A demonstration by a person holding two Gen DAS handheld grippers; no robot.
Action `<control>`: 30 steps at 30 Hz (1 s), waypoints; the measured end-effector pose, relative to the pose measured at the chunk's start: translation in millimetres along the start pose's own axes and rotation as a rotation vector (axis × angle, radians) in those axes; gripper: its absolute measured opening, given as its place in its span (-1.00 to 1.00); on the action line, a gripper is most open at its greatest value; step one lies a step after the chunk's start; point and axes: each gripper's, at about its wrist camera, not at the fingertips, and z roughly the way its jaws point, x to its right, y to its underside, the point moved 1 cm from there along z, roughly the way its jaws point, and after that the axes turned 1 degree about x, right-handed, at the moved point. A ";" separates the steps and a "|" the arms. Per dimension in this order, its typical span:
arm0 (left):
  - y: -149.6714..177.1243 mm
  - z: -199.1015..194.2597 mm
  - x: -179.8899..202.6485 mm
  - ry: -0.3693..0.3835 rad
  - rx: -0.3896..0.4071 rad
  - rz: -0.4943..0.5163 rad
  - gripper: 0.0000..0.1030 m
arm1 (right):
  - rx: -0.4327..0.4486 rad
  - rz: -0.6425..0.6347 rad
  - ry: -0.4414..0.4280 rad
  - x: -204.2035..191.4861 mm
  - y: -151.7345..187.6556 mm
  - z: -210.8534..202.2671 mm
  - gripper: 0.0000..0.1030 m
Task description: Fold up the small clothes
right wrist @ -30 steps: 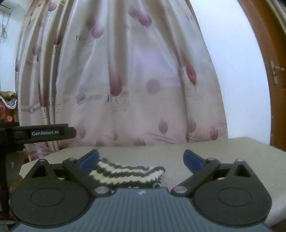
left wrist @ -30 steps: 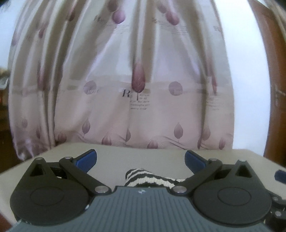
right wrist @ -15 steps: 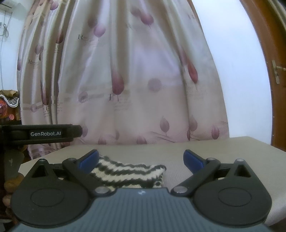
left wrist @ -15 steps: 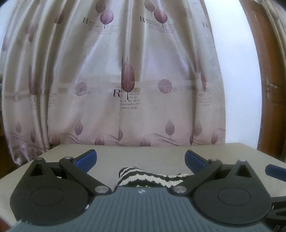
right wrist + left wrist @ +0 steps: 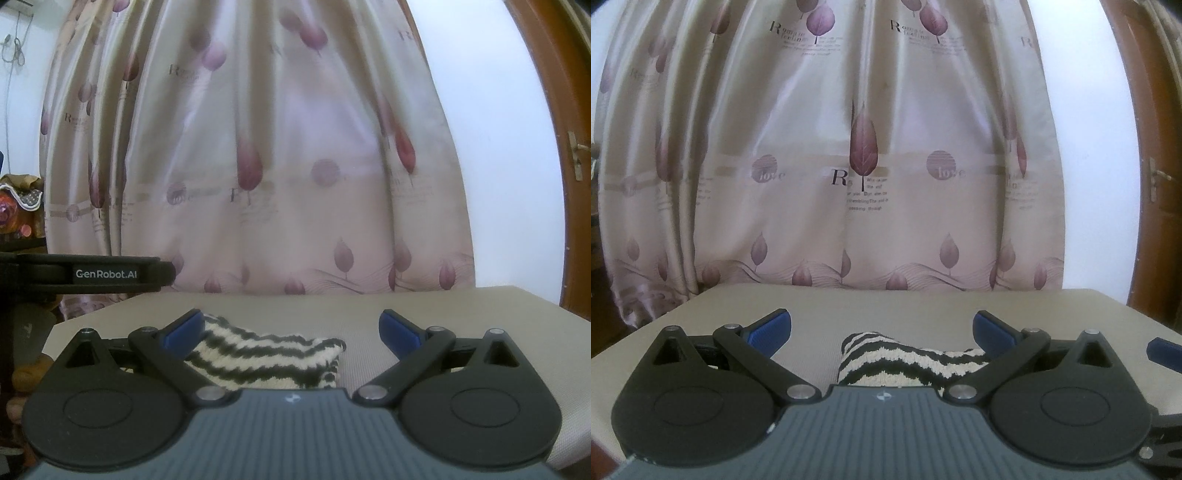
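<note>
Left gripper (image 5: 882,326) up close, fingers spread wide, nothing between the blue pads. Right gripper (image 5: 291,326) the same: fingers wide apart, empty. Just past them lies the striped knit piece (image 5: 266,358), black and cream, flat on the beige table (image 5: 369,306). From the right wrist view it sits toward the left finger, partly hidden behind it; from the left wrist view its rounded end (image 5: 908,356) sits between the fingers, running off toward the right one. Beyond the table's far edge hangs the leaf-printed curtain (image 5: 864,147), a white wall (image 5: 498,147) beside it and a brown door (image 5: 1160,184) at far right.
</note>
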 end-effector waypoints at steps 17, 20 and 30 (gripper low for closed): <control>1.3 2.6 0.1 -0.007 -0.005 0.013 1.00 | -0.009 -0.004 -0.010 -0.7 -1.5 0.4 0.98; 1.7 2.8 0.2 -0.007 -0.009 0.011 1.00 | -0.012 -0.005 -0.011 -0.5 -1.7 0.5 0.98; 3.5 3.8 0.9 -0.006 -0.013 0.015 1.00 | -0.019 -0.004 -0.012 -1.2 -2.3 2.9 0.98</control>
